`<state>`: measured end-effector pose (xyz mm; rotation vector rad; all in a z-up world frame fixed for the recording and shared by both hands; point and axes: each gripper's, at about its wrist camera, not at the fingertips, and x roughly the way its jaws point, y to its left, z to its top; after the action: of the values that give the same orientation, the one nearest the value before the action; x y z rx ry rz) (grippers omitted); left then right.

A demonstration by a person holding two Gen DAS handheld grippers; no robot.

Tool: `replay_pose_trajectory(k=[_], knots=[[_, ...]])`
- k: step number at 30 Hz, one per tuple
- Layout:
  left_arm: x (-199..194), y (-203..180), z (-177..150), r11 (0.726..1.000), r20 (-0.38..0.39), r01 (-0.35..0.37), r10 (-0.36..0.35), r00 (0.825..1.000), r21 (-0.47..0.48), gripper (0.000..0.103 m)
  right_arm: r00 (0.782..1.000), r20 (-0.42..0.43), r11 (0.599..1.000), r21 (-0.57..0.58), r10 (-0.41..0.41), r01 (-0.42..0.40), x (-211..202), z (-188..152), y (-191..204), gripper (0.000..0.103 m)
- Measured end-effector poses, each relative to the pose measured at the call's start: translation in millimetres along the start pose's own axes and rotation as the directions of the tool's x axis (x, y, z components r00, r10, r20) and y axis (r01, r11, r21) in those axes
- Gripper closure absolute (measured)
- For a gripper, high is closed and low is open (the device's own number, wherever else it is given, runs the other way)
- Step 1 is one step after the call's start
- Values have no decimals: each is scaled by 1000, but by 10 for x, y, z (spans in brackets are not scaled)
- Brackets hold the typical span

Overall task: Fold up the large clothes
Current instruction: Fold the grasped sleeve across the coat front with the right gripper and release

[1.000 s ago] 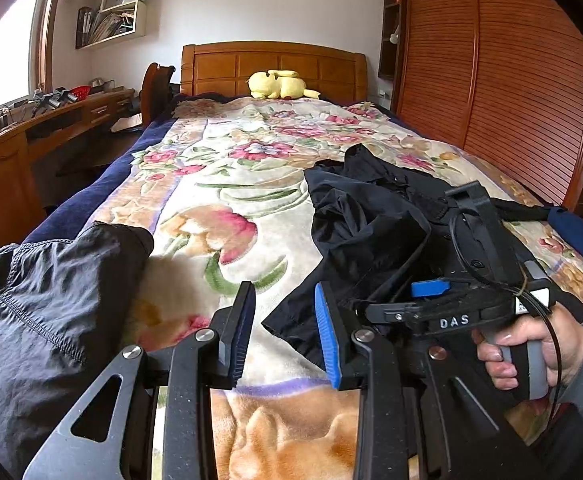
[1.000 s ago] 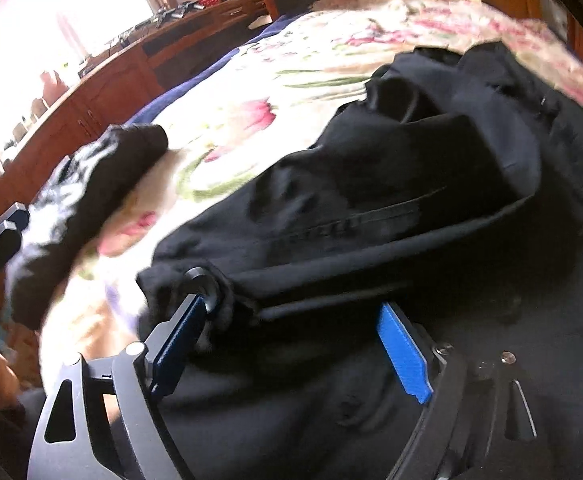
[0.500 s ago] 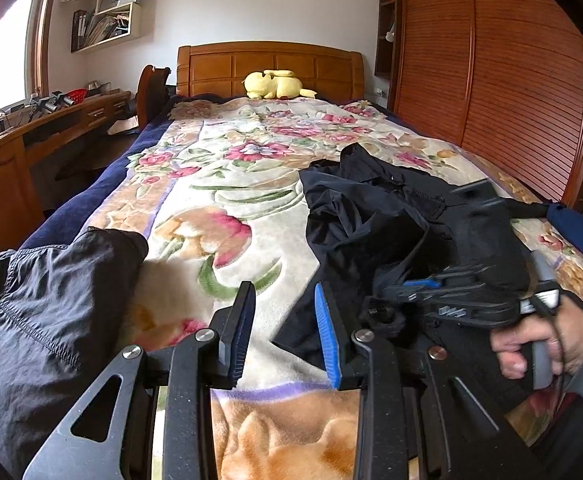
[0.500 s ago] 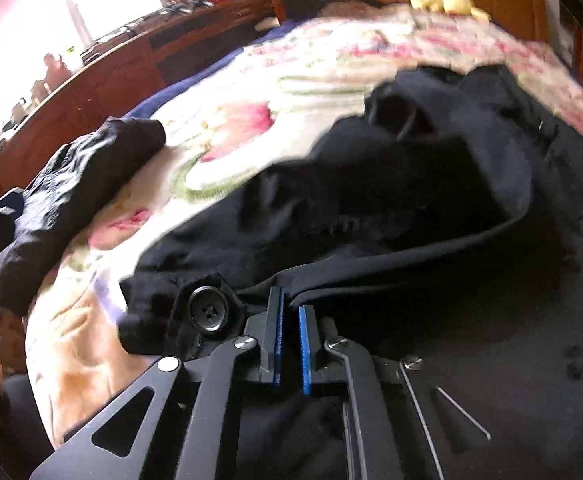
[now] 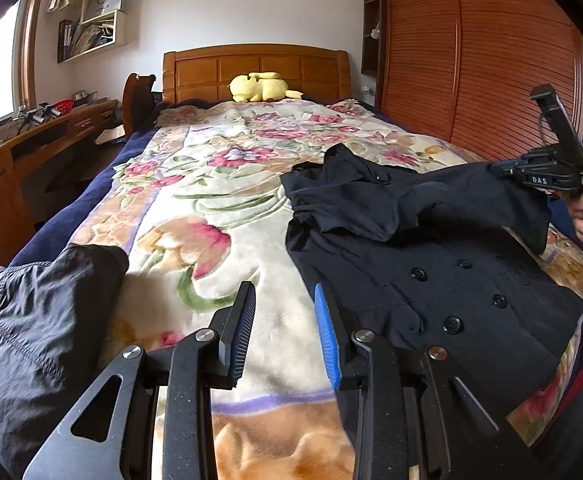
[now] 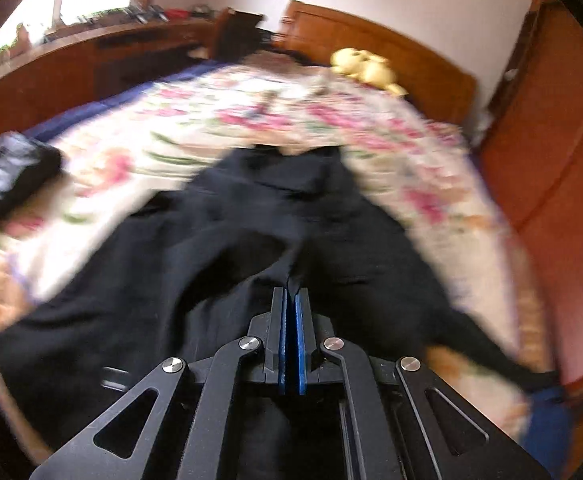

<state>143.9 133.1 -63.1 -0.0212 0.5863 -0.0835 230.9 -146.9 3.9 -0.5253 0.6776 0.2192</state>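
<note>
A black double-breasted coat with round buttons lies on the right half of the bed. My right gripper is shut on a fold of the coat and holds it lifted; in the left wrist view it shows at the far right, pulling a flap of the coat up and to the right. My left gripper is open and empty, low over the blanket just left of the coat's near edge.
A floral blanket covers the bed. A dark grey garment lies at the near left. A yellow plush toy sits by the wooden headboard. A desk runs along the left, a slatted wardrobe along the right.
My right gripper closed on the coat's edge, then swung up and right, dragging the flap open so the buttoned front shows. My left gripper stayed open in place.
</note>
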Motion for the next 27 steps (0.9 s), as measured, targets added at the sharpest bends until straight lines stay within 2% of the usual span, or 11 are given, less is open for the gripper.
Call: replay_pose_trajectory(k=[2, 4, 6, 8, 9, 15, 20, 27], knots=[[26, -54, 42, 1000, 1, 9, -9, 1000, 0, 71, 998, -37, 997, 57, -57, 59, 91, -60, -187, 99], [56, -126, 98, 1000, 5, 23, -23, 1000, 0, 71, 995, -60, 989, 123, -73, 80, 182, -132, -289, 89], [92, -211, 154, 999, 9, 40, -40, 999, -1, 71, 997, -63, 980, 192, -42, 54, 269, -219, -329, 66], [129, -285, 199, 999, 9, 51, -51, 999, 0, 71, 997, -71, 973, 229, -13, 29, 352, -303, -304, 52], [160, -347, 227, 998, 9, 60, -60, 998, 3, 71, 997, -80, 972, 236, -5, 24, 397, -332, -308, 49], [309, -645, 290, 995, -11, 95, -95, 995, 33, 71, 988, -136, 975, 218, 69, -38, 667, -700, -357, 49], [470, -898, 292, 992, -45, 112, -109, 993, 61, 71, 981, -157, 973, 218, 111, -75, 863, -971, -606, 49], [628, -1127, 350, 989, -62, 138, -135, 989, 55, 71, 975, -185, 978, 193, 120, -83, 840, -1233, -697, 49]])
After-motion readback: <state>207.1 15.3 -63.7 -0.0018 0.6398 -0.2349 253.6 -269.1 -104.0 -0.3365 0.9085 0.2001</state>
